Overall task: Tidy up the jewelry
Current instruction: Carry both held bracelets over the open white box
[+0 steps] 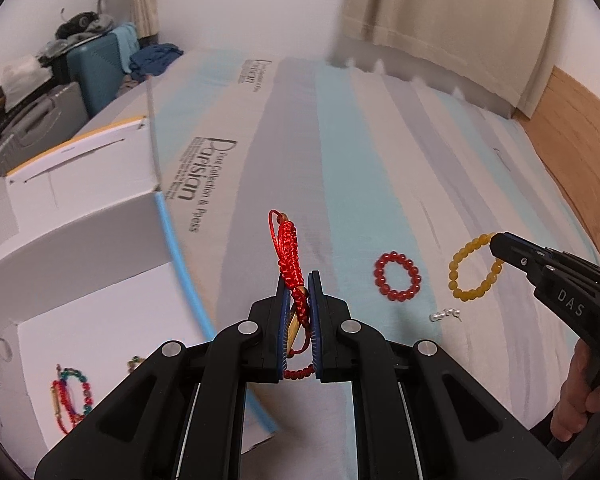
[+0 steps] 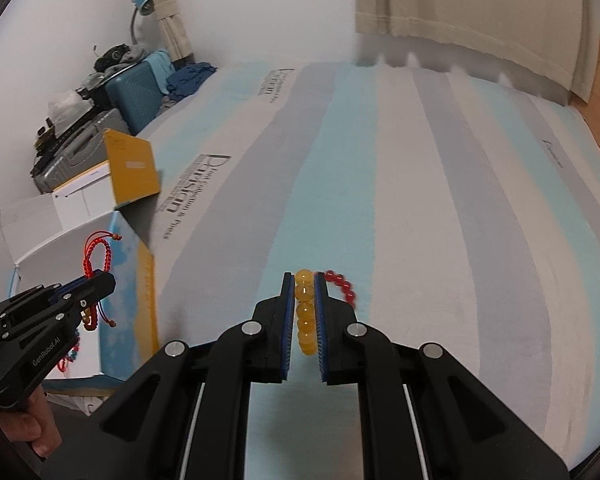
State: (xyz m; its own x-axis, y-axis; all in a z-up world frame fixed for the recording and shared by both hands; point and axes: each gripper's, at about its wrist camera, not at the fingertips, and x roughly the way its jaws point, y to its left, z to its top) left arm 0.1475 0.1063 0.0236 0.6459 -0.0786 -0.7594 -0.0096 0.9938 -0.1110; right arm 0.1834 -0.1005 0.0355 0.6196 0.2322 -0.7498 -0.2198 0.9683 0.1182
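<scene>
Nearest us, our left gripper (image 1: 299, 280) pinches a red braided cord bracelet (image 1: 289, 256) with a small gold piece, lifted clear of the bed beside the open white box (image 1: 100, 240), where more bracelets (image 1: 70, 396) lie. Our right gripper (image 2: 304, 280) is clamped on a yellow bead bracelet (image 2: 305, 312), whose translucent amber beads sit in a row between the blue pads. Just beside it on the sheet lie a red bead bracelet (image 1: 397, 276) and a small pearl piece (image 1: 444, 315). The grippers read "DAS" and "GenRobot.AI". The striped bedsheet (image 2: 420, 200), blue, grey and white, carries the word "Parisian". Beyond stand suitcases (image 2: 136, 84), a blue desk lamp (image 2: 142, 4) and beige curtains (image 2: 460, 4).
</scene>
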